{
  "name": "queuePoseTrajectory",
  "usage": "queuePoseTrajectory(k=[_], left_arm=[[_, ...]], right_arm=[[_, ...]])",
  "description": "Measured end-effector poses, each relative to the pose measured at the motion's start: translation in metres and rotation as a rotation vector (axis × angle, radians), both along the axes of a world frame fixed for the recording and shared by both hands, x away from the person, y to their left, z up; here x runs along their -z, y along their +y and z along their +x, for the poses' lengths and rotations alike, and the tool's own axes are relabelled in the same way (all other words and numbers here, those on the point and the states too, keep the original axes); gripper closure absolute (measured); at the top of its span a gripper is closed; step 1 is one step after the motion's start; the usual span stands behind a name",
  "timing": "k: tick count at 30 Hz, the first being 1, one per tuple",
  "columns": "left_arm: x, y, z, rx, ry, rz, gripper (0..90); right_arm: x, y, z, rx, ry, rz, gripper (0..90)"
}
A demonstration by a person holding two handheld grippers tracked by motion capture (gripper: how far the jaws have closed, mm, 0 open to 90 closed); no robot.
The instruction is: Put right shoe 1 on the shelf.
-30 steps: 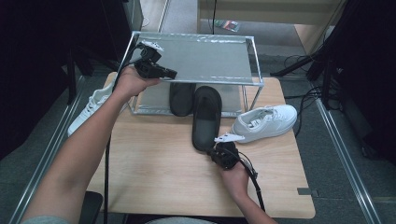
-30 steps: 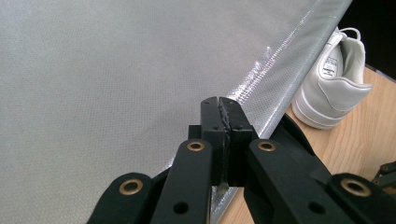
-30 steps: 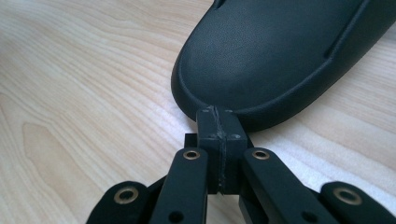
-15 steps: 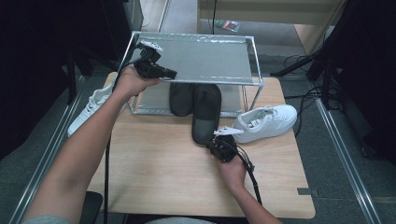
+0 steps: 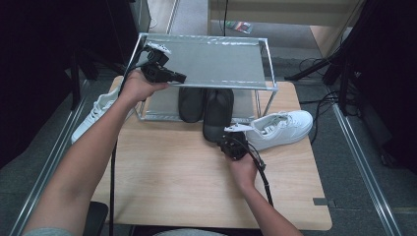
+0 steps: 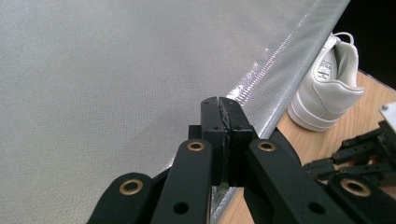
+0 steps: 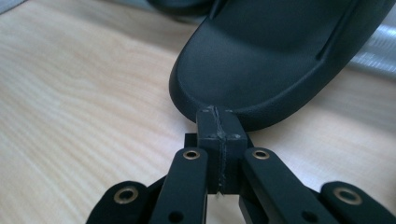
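Two black slippers lie under a wire shoe rack (image 5: pixel 268 64); the right slipper (image 5: pixel 218 113) sticks out toward me, the left one (image 5: pixel 191 103) sits farther in. My right gripper (image 5: pixel 231 140) is shut, its tips against the heel edge of the right slipper (image 7: pixel 261 65) with nothing between the jaws. My left gripper (image 5: pixel 177 77) is shut and empty at the front left edge of the rack's mesh top shelf (image 6: pixel 93 70). A white sneaker (image 5: pixel 278 129) lies on the table right of the rack, also seen past the shelf edge as the sneaker (image 6: pixel 327 88).
A second white sneaker (image 5: pixel 93 118) hangs off the table's left side beside the rack. The wooden table (image 5: pixel 162 182) has free room in front. Cables (image 5: pixel 255 162) trail from both grippers. Metal rails run along the floor on both sides.
My right gripper has moved forward toward the rack, and the protruding black slipper has slid farther under the shelf with it. The left hand has stayed put.
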State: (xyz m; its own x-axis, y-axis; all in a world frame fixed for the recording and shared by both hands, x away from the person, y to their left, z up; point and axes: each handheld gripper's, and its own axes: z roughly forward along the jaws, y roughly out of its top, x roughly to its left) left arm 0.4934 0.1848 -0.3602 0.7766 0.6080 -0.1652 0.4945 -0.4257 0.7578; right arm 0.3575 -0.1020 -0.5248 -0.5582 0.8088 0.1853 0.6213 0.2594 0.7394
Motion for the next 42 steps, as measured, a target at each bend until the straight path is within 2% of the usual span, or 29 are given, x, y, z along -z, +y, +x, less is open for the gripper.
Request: queuePoseTrajectory(k=[4, 6, 14, 23, 25, 27, 30, 34, 38, 42], left_arm=[[0.000, 0.000, 0.000, -0.001, 0.001, 0.000, 90.0], [0.000, 0.000, 0.000, -0.002, 0.002, 0.002, 90.0], [0.000, 0.000, 0.000, -0.002, 0.005, 0.002, 90.0], [-0.002, -0.002, -0.002, -0.023, 0.004, 0.017, 88.7], [-0.002, -0.002, -0.002, -0.024, -0.001, 0.018, 87.2], [-0.002, -0.001, -0.001, -0.032, 0.009, 0.010, 87.1], [-0.003, -0.002, -0.002, -0.044, 0.019, 0.004, 85.4], [-0.007, 0.000, -0.003, -0.064, 0.047, 0.001, 74.3], [-0.014, 0.000, -0.010, -0.068, 0.038, 0.023, 63.6], [-0.024, 0.003, -0.021, -0.063, 0.039, -0.011, 51.3]], right_arm=[[-0.007, -0.001, 0.011, 0.017, -0.014, -0.001, 90.0], [-0.010, 0.001, 0.017, 0.031, -0.002, -0.012, 90.0], [-0.010, 0.015, 0.041, 0.042, -0.014, -0.065, 90.0], [-0.012, 0.021, 0.062, 0.073, 0.004, -0.076, 90.0], [-0.013, 0.020, 0.062, 0.072, 0.002, -0.070, 90.0], [-0.016, 0.018, 0.058, 0.063, 0.005, -0.036, 88.3], [-0.020, 0.017, 0.053, 0.030, 0.007, -0.025, 84.8], [-0.030, 0.017, 0.042, -0.025, -0.018, -0.016, 78.0], [-0.040, 0.015, 0.030, -0.078, -0.015, 0.053, 70.5], [-0.049, 0.010, 0.019, -0.147, -0.038, 0.089, 61.3]])
